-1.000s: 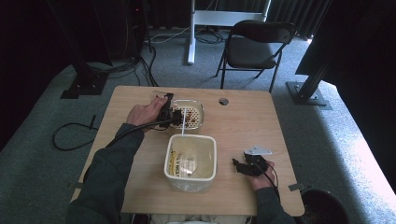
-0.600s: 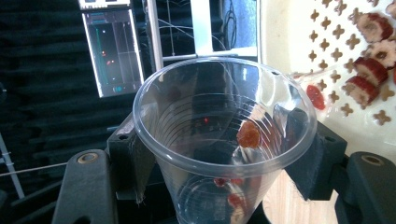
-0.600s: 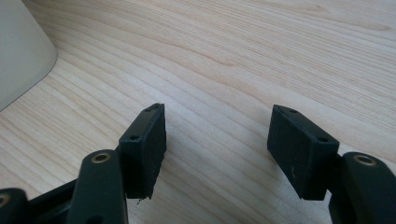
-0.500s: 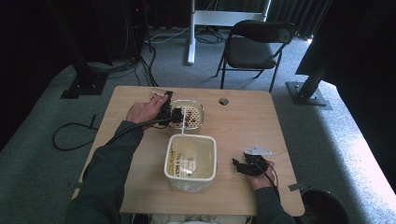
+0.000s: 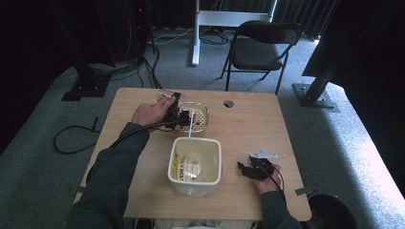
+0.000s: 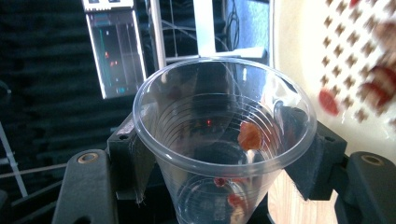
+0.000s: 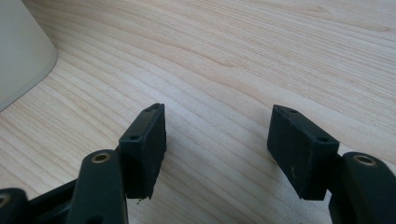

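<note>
Clear plastic defines the item in work: a ribbed disposable cup (image 6: 219, 140), clamped between the jaws of the left gripper (image 5: 177, 114) and tipped on its side toward the white perforated strainer basket (image 5: 193, 117) at 11 o'clock on the wooden table (image 5: 248, 119). We compare against the high views of the preceding second and find almost no change: the left hand has shifted only slightly at the basket, and the right has not moved. In the left gripper view, one orange-red piece (image 6: 250, 135) clings to the cup wall and a few red bits lie at its base, while red pieces lie blurred on the basket mesh. We judge the pour nearly complete, with residue remaining. The right gripper (image 5: 255, 169) rests at 4 o'clock, jaws apart over bare wood, beside the white tub (image 5: 195, 160) at centre.
</note>
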`<control>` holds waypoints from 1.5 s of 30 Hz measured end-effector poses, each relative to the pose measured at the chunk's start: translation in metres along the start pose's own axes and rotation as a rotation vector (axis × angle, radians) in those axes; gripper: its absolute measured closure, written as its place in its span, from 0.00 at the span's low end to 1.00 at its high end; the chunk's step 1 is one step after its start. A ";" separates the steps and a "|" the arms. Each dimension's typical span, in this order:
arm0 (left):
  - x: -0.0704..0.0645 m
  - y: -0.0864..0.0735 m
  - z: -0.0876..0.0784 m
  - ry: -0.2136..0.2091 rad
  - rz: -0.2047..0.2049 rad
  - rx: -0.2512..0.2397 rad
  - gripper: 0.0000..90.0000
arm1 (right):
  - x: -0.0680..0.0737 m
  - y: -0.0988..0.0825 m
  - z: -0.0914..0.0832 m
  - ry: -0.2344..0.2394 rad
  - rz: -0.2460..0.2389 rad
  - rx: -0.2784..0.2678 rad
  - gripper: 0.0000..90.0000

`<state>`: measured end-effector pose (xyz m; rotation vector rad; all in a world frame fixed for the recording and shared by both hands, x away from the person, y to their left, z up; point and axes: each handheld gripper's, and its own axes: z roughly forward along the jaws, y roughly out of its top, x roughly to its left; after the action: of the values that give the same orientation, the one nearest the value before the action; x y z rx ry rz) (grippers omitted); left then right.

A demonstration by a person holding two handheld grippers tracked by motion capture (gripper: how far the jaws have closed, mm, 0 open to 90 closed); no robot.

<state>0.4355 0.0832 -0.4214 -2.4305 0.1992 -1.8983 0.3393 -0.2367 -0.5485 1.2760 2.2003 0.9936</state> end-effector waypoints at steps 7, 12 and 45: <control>0.002 -0.006 0.000 0.010 -0.010 0.015 0.37 | 0.000 0.000 0.000 0.001 -0.001 0.000 0.41; 0.004 -0.006 0.003 0.002 -0.001 0.019 0.37 | 0.000 0.000 0.000 0.001 -0.002 -0.001 0.41; -0.001 -0.009 -0.002 0.008 0.003 0.010 0.37 | 0.000 0.001 0.001 0.004 -0.004 0.001 0.41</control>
<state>0.4341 0.0927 -0.4209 -2.4150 0.1931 -1.9037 0.3401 -0.2362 -0.5485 1.2706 2.2052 0.9949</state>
